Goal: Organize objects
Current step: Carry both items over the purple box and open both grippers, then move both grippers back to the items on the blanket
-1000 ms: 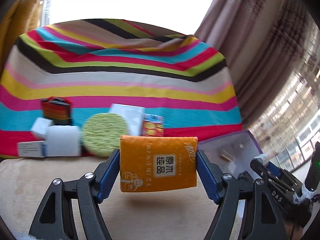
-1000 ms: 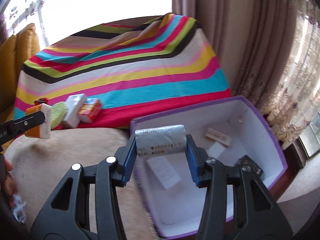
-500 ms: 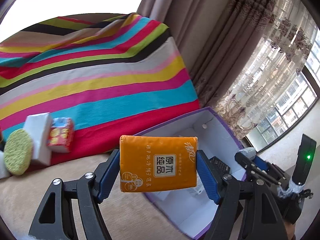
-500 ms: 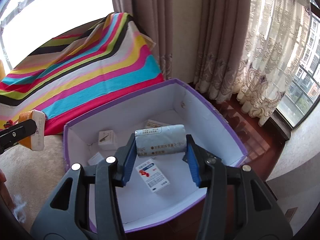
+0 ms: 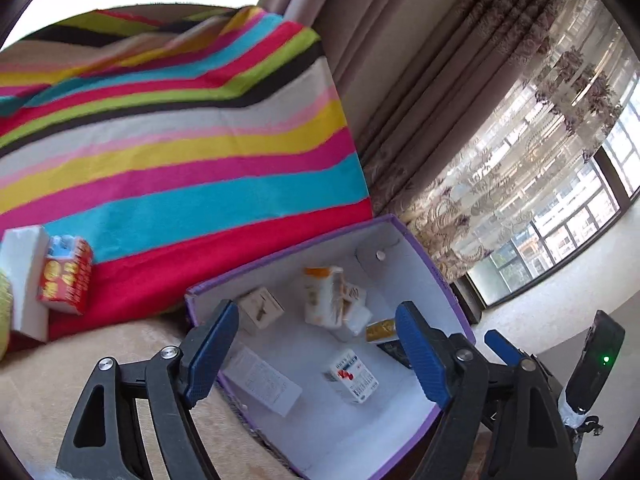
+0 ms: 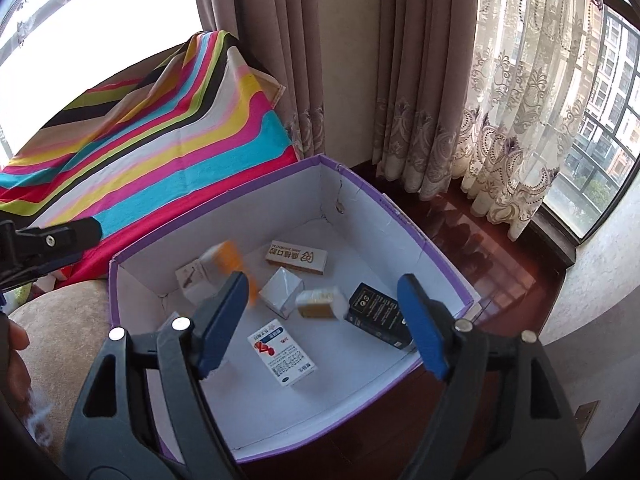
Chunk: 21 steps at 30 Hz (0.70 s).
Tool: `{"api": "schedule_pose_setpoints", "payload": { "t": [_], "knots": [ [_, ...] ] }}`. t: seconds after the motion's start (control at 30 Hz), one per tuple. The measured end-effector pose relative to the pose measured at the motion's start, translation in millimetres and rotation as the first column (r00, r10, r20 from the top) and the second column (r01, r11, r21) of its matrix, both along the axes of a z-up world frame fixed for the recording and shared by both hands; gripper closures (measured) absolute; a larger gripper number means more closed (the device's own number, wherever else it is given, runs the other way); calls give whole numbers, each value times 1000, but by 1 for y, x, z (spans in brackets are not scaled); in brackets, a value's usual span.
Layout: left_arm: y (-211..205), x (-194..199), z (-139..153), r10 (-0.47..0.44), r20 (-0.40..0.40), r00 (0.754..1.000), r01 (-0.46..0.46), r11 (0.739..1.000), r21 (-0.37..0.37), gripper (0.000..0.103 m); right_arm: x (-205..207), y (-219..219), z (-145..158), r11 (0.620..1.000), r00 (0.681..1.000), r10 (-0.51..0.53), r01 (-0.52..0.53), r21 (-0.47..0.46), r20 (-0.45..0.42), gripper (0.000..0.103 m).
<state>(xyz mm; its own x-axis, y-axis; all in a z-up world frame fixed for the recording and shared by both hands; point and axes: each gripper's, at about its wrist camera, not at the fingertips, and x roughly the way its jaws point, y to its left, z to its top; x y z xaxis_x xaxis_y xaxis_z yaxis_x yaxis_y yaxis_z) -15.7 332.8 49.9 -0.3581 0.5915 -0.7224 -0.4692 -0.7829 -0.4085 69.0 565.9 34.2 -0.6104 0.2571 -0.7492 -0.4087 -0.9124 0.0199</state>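
The orange tissue pack [image 5: 322, 298] is seen blurred inside the purple box [image 5: 438, 276], tumbling among small cartons, with the grey pack [image 6: 282, 292] lying beside it. Both packs are judged light, soft and squashy with slick wrappers; each is best taken across its short sides, as a hard squeeze would only dent it. The left gripper [image 5: 316, 354] is held above the box with its jaws opening and nothing between them. The right gripper [image 6: 320, 326] is likewise opening and empty over the box. Half a second earlier the orange pack was clamped in the left gripper and the grey pack in the right; both have since been released. A red carton [image 5: 64, 282] and a white box [image 5: 22, 280] remain on the striped blanket [image 5: 180, 152].
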Motion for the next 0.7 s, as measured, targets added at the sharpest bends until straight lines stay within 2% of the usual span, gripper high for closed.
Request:
{"api": "schedule_pose_setpoints", "payload": {
  "t": [0.1,0.2,0.5,0.7],
  "knots": [
    [-16,8,12,16,-100,995,-20,999,-33,21,-1,-10,1,1000,1000,25,-25,-5,-4,24],
    [-35,15,19,19,-150,989,-27,998,-53,21,-4,-23,3,998,998,62,-62,-10,-8,24],
    [-116,28,19,130,-140,982,-137,990,-42,21,-14,-81,10,978,979,201,-202,-45,-36,24],
    [-174,35,18,230,-128,965,-234,972,-16,21,-21,-126,11,946,948,313,-316,-65,-52,24]
  ]
}}
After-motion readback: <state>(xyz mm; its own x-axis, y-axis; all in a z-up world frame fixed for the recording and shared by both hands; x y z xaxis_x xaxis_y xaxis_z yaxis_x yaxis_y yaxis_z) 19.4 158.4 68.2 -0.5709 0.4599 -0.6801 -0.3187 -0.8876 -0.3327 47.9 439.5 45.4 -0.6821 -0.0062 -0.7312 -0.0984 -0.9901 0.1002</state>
